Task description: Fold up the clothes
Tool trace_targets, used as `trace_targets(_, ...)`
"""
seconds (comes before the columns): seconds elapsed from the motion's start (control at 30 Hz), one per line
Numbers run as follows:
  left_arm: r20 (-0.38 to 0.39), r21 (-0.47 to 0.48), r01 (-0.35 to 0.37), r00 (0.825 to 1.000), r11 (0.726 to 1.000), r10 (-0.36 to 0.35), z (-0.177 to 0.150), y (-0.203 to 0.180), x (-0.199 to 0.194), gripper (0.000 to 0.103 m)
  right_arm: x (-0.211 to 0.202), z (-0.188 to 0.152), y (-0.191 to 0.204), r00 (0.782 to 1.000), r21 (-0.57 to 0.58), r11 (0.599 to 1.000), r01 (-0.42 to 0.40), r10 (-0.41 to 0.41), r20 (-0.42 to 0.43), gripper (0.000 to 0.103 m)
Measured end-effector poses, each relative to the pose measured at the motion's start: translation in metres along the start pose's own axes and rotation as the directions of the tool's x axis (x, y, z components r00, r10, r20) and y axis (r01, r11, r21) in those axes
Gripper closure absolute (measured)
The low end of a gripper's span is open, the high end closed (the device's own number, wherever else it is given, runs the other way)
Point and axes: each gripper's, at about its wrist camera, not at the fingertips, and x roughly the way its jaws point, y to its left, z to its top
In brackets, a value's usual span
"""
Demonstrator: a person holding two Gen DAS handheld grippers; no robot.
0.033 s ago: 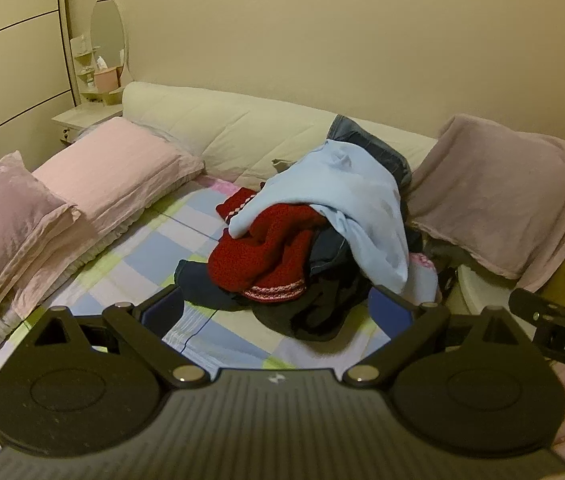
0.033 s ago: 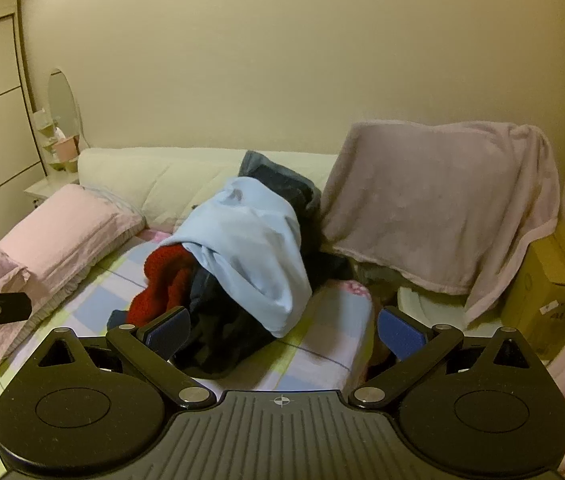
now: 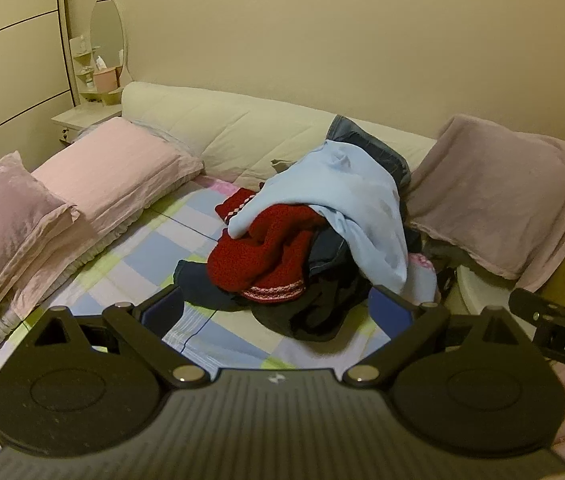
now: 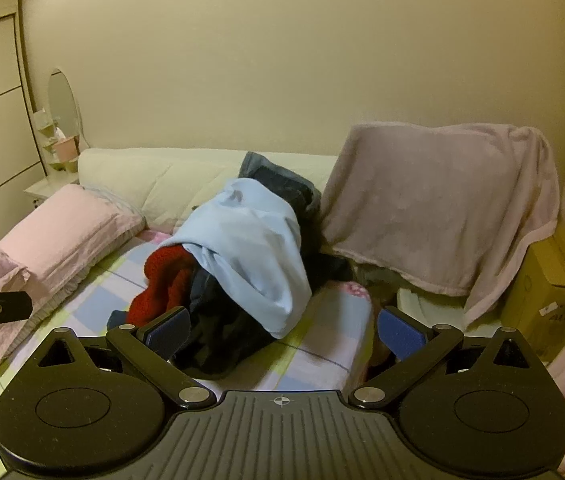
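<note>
Bed [image 3: 130, 280]: 1 clothes pile [image 3: 314, 240], 2 pillows; both grippers [image 3: 278, 312] [image 4: 282, 332] spread, empty.

- One heap of clothes [image 3: 314, 240], ahead of the claw: one light blue garment [image 3: 346, 200], one red knit [image 3: 262, 256], at least two dark pieces, exact number hidden.
- Two pink pillows [image 3: 118, 168], ahead to the left.
- One mauve blanket [image 3: 502, 192], ahead right.
- One oval mirror [image 3: 107, 36], far left.
- One yellow box [image 4: 554, 300], right.
</note>
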Motion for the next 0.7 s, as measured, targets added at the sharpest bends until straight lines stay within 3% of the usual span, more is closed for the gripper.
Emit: trace_targets(0.7,-0.006,-0.046,0.057,0.998,0.997,-0.057,-0.012,0.030,-0.007,0.005,-0.003,0.006,0.005,1.000,0.025,1.000,0.010,-0.009,-0.029,0.000)
